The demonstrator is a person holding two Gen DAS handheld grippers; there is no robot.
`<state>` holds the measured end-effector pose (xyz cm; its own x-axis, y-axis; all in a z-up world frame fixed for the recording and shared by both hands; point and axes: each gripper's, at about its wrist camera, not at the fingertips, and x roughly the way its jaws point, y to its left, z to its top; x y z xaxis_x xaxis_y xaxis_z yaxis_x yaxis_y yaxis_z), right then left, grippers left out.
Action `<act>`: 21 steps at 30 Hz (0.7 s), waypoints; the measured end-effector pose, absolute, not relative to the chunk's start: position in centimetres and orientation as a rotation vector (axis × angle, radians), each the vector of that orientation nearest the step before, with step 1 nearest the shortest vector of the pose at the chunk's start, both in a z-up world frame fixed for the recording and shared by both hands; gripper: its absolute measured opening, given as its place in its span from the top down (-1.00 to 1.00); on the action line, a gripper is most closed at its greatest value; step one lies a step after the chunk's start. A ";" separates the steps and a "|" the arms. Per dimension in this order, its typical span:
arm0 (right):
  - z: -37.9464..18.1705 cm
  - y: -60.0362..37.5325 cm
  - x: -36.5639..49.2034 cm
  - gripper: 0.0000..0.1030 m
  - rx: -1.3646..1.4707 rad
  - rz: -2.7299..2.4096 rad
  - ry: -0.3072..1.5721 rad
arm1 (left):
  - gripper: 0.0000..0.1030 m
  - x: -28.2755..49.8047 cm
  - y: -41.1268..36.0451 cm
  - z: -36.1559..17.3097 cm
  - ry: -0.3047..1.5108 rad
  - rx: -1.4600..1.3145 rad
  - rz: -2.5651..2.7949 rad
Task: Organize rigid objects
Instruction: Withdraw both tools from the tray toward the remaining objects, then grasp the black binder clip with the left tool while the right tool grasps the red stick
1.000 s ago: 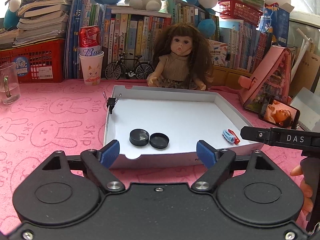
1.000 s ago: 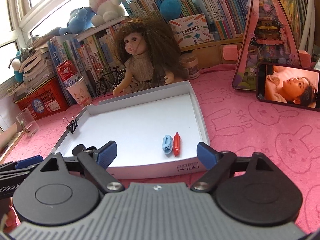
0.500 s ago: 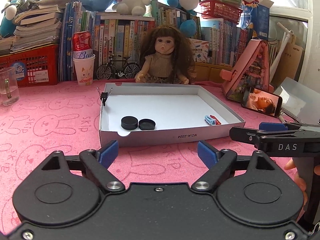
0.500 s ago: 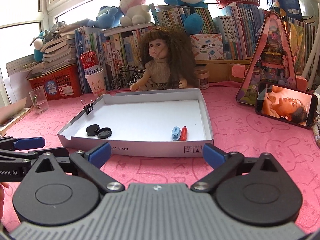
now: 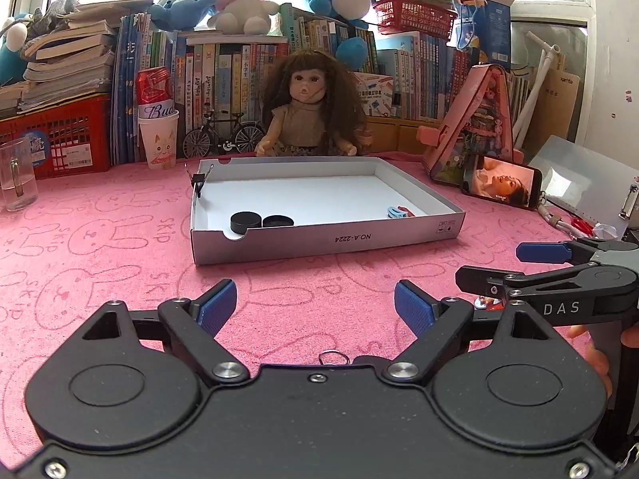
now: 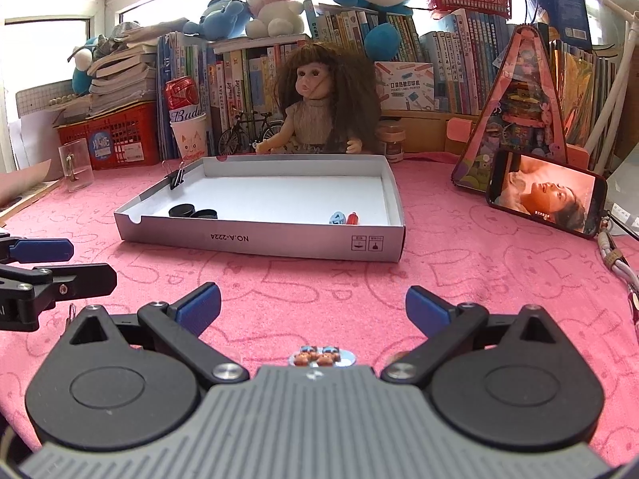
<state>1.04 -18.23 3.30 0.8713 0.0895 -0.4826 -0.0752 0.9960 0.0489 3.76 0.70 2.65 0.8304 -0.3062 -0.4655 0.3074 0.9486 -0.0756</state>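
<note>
A shallow white box tray (image 5: 327,239) (image 6: 259,239) lies on the pink cloth ahead of both grippers. Inside it are two black round caps (image 5: 243,221) (image 6: 181,210), a small blue clip (image 5: 395,212) (image 6: 336,217) beside a red piece (image 6: 352,218), and a black binder clip (image 5: 197,179) (image 6: 175,177) on its left wall. My left gripper (image 5: 315,305) hangs open over bare cloth, a metal ring (image 5: 333,357) showing at its base. The right gripper (image 6: 313,307) is wide open and empty, with a small bear-decorated piece (image 6: 321,356) just below it.
A doll (image 5: 309,119) sits behind the tray, before a wall of books. A phone (image 5: 501,185) and a pink triangular house (image 5: 475,127) stand right; a glass mug (image 5: 16,177), a cup with a can (image 5: 157,139) and a red basket (image 5: 60,135) stand left.
Both grippers have drawn back from the tray, which now lies farther off. The right jaws have widened a little. The ring and the bear piece have come into view.
</note>
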 end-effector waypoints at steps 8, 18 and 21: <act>2.3 -18.0 -0.7 -0.99 0.022 0.085 0.506 | -0.65 2.2 1.0 1.5 0.515 -0.003 -0.326; 1.7 -17.3 -3.2 -0.89 0.008 0.105 0.455 | -0.20 0.2 1.8 0.3 0.531 -0.030 -0.349; 1.6 -16.9 -3.4 -0.70 -0.012 0.102 0.455 | -0.03 -0.2 1.6 0.4 0.517 -0.017 -0.344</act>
<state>-3.36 -16.91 1.63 0.8935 0.0953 -0.4389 -0.1009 0.9948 0.0107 -0.18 1.59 0.37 0.8133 -0.3265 -0.4816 0.3177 0.9426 -0.1024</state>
